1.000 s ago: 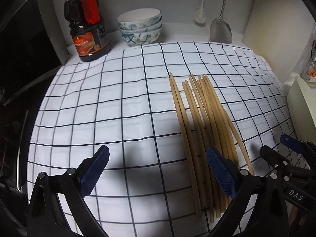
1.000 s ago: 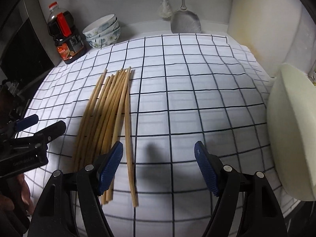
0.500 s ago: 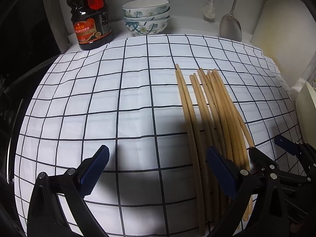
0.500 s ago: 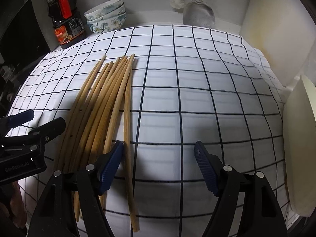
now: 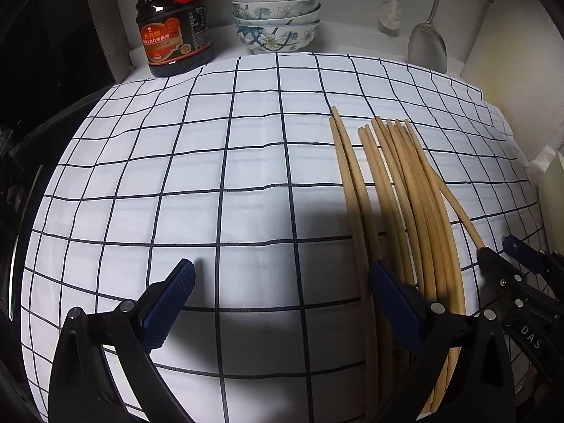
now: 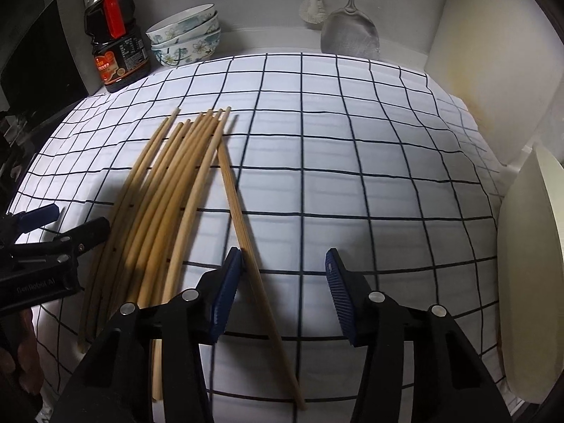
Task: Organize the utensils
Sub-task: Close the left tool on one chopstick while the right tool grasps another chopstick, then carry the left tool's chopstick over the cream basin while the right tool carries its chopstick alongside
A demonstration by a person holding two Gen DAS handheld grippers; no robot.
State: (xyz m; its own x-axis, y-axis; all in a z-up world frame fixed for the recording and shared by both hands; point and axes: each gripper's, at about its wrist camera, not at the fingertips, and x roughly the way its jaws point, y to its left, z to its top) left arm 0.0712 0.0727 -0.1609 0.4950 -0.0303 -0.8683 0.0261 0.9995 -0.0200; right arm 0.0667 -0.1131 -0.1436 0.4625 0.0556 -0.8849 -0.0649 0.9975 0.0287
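Several wooden chopsticks (image 6: 165, 197) lie in a loose bundle on the checked cloth (image 6: 352, 162); in the left wrist view the bundle (image 5: 409, 194) is at the right. One chopstick (image 6: 243, 229) lies askew to the right of the bundle. It runs between the fingers of my right gripper (image 6: 282, 257) and touches the left pad (image 6: 229, 282). The right pad stands well off it while the jaws are closing. My left gripper (image 5: 282, 275) is open over bare cloth left of the bundle, its right finger (image 5: 394, 303) over the leftmost sticks. Each view shows the other gripper: right gripper (image 5: 497, 248), left gripper (image 6: 77, 215).
At the back stand a dark sauce bottle (image 5: 172, 24) and stacked flowered bowls (image 5: 276, 17). A metal spatula (image 6: 350, 31) and a white brush (image 6: 312, 7) hang on the wall. A cream curved object (image 6: 528, 264) borders the cloth on the right, a dark appliance (image 5: 46, 70) on the left.
The right gripper's jaws have narrowed and its left pad now touches the rightmost chopstick, whose near end has swung right, away from the bundle. The left gripper stays open and has sunk slightly.
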